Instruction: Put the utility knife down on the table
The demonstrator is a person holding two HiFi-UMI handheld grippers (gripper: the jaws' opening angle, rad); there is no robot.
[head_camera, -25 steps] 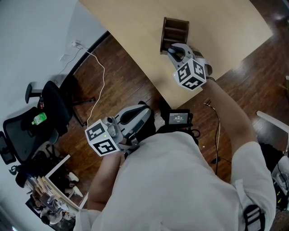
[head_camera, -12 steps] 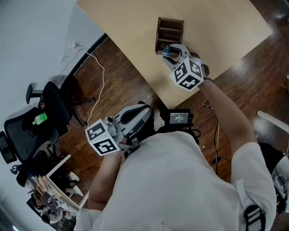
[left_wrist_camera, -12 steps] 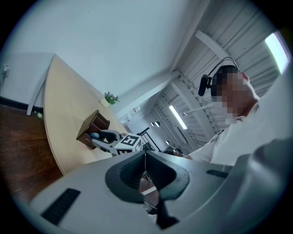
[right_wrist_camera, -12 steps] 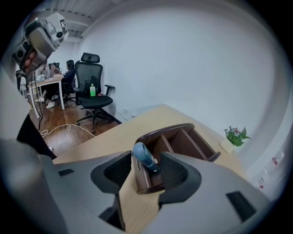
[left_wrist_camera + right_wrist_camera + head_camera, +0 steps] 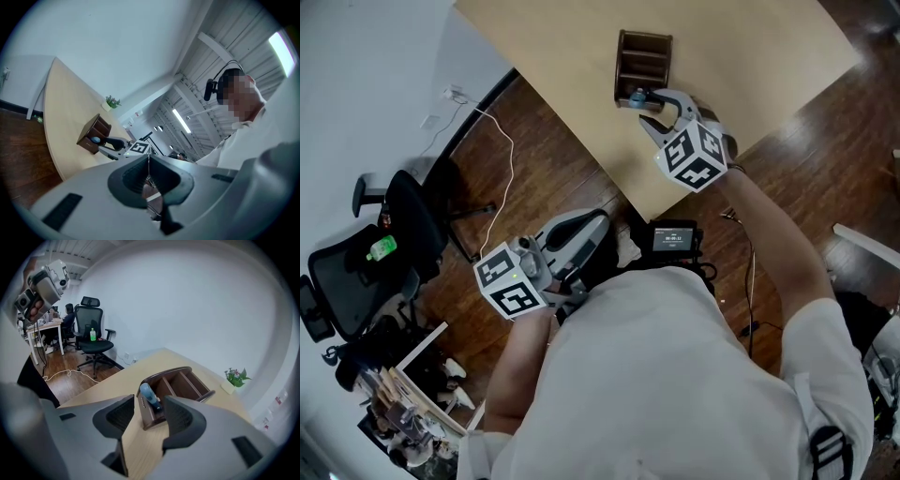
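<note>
Opening wide over the last second, the right gripper point(image 5: 654, 105) now has its jaws spread with nothing pinched. In the head view the blue end of the utility knife point(image 5: 636, 95), covered by the gripper before, now shows just ahead of the tips. The left gripper point(image 5: 592, 228) has kept its place low beside the person's body.

One utility knife is in sight. It is not lying on the surface point(image 5: 572, 66) but stands, slightly tilted, in the end compartment of the single wooden holder point(image 5: 643, 56), the compartment nearest the right gripper. The right gripper view shows that holder divided into three compartments, with the other two holding nothing visible. In that view the knife sits in the gap ahead of the two jaws, and neither pad touches it.

The left gripper's jaws are pressed together, their seam a thin line in the left gripper view, with nothing between them. It hangs over the wooden floor point(image 5: 553, 159), well apart from the holder.

Each of the two grippers carries one marker cube. One small potted plant point(image 5: 234, 376) stands farther along the surface. One black office chair point(image 5: 389, 234) stands on the floor with one green bottle point(image 5: 382, 247) on its seat.
</note>
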